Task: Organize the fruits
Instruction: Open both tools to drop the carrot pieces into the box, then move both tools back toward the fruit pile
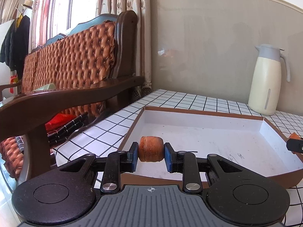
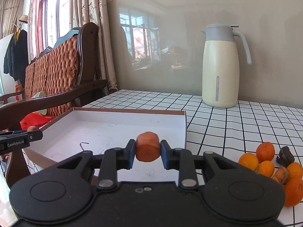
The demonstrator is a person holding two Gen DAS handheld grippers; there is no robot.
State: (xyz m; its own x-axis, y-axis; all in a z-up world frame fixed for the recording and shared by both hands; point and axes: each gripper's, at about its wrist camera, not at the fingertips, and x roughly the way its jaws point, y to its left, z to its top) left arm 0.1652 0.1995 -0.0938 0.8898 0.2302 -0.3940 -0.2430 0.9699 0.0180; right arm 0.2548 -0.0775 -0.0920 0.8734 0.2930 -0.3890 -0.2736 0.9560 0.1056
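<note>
Left wrist view: the left gripper (image 1: 151,154) is clamping a wrinkled orange chunk (image 1: 151,149) above the tray (image 1: 208,113), seemingly for dropping inside.

Right wrist view: the right gripper (image 2: 148,152) is squeezing a carrot-like piece (image 2: 147,149) over that tray (image 2: 185,124); loose oranges (image 2: 265,163) are waiting beside it.

I see the tray (image 1: 217,132) floor open ahead; only the jug (image 2: 220,66) and oranges (image 2: 265,162) crowd the counter (image 2: 236,124) rightward.

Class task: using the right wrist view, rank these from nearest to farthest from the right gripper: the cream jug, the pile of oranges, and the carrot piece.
1. Carrot piece: held between the right gripper fingers.
2. Pile of oranges: on the checked cloth, to the right.
3. Cream jug: at the back, by the wall.
</note>
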